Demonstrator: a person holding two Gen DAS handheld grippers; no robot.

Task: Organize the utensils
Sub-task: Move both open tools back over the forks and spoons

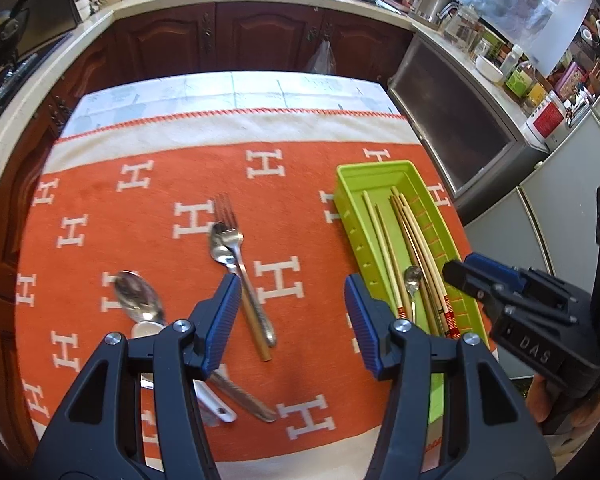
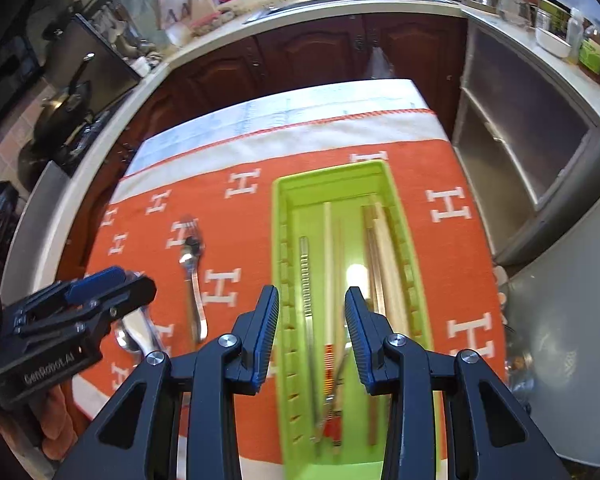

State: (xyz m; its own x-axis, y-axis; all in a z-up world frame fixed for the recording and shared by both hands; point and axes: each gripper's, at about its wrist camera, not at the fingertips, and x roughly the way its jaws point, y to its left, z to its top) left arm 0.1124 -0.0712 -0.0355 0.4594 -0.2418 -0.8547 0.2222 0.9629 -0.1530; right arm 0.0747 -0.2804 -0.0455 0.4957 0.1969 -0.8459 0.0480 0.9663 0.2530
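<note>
A green utensil tray (image 1: 380, 172) sits on the right of the orange cloth and holds several chopsticks (image 1: 418, 240) and a small spoon (image 1: 413, 278); it also shows in the right wrist view (image 2: 332, 172). A fork (image 1: 236, 248) with a spoon (image 1: 220, 246) on it lies mid-cloth. A large spoon (image 1: 138, 296) and other cutlery lie lower left. My left gripper (image 1: 292, 320) is open and empty, above the cloth between the fork and the tray. My right gripper (image 2: 312, 332) is open and empty over the tray's near end.
The table with the orange H-patterned cloth (image 1: 160, 200) stands in a kitchen. Wooden cabinets (image 1: 260, 36) and a counter with a sink lie beyond. A grey cabinet (image 1: 460, 128) with bottles on top stands close to the right.
</note>
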